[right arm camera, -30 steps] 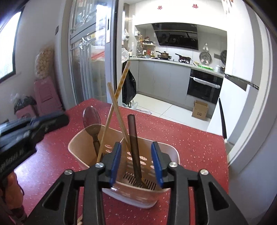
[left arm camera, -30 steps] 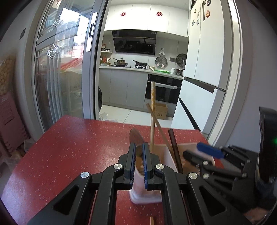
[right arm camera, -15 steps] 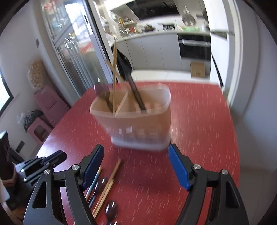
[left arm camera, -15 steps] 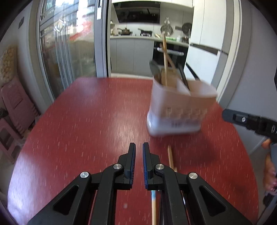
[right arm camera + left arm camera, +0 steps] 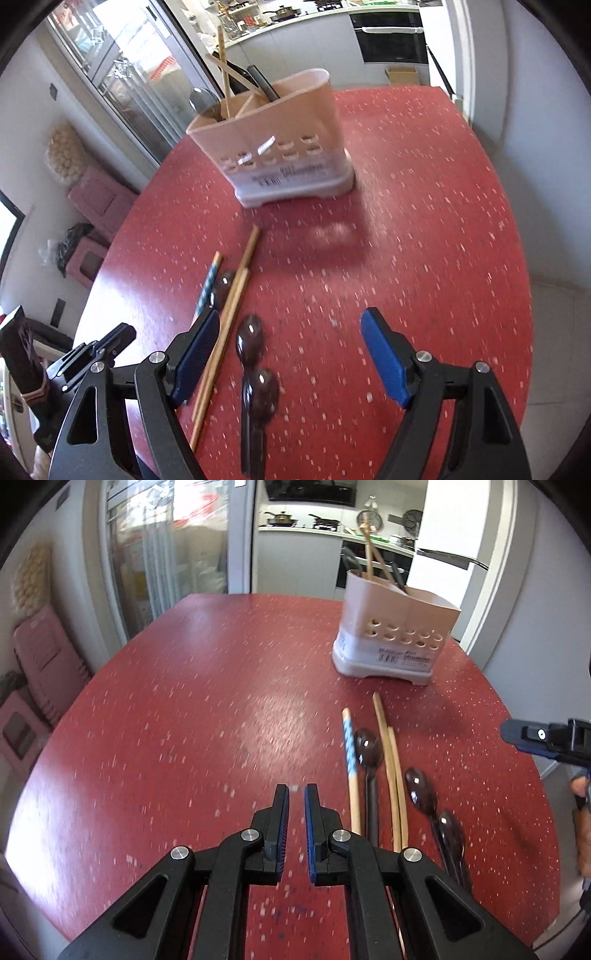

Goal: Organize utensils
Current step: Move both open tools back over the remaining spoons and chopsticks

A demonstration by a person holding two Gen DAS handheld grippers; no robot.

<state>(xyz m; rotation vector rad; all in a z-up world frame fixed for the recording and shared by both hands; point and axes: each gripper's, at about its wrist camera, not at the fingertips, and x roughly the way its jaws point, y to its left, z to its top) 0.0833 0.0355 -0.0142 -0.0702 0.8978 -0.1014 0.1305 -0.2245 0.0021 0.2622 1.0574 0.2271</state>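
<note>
A beige utensil holder stands on the red table, with chopsticks and dark utensils upright in it. Between the holder and me lie loose wooden chopsticks, a blue-patterned chopstick and three dark spoons. My left gripper is shut on nothing, hovering just left of the loose utensils. The right gripper hangs over the spoons; its jaws are opening, with nothing pressed between them.
Pink stools sit on the floor left of the table, by a glass sliding door. The table's right edge drops to a tiled floor. A kitchen lies beyond the holder. Bare tabletop stretches to the left.
Both grippers have drawn back from the holder and tilted down toward the table. The right jaws have spread wide, letting go of the dark utensil in the holder. The loose utensils have come into view.
</note>
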